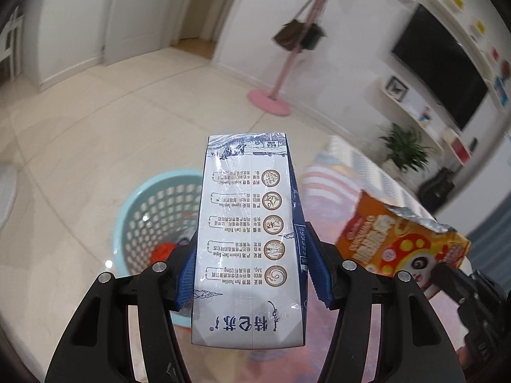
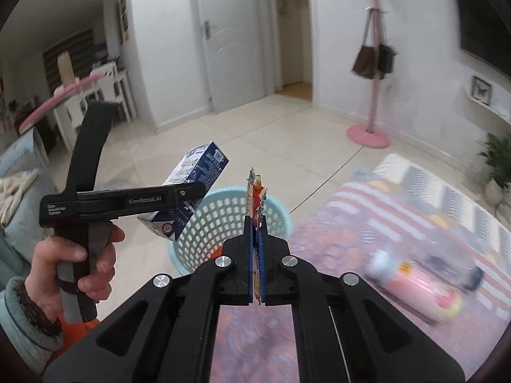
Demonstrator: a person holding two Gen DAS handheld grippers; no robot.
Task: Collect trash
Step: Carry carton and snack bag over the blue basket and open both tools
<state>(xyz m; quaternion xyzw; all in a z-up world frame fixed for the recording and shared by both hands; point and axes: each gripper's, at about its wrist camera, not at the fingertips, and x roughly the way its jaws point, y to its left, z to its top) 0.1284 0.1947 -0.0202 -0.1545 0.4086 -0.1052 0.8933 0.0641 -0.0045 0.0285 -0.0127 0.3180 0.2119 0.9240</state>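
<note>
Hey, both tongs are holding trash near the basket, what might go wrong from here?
1. The milk carton in the left tongs looks short of the blue basket's rim in the right wrist view; released now, it may fall outside.
2. The right tongs pinch the flat snack wrapper by one edge, so it could slip or flutter off course.
3. A bottle lies on the table nearby; a swing could knock it.

Both wrist views look down along their fingers from close above, sharing the blue basket (image 1: pixel 150 220) (image 2: pixel 223 220) and coat stand (image 1: pixel 281 63) (image 2: pixel 372 95).
</note>
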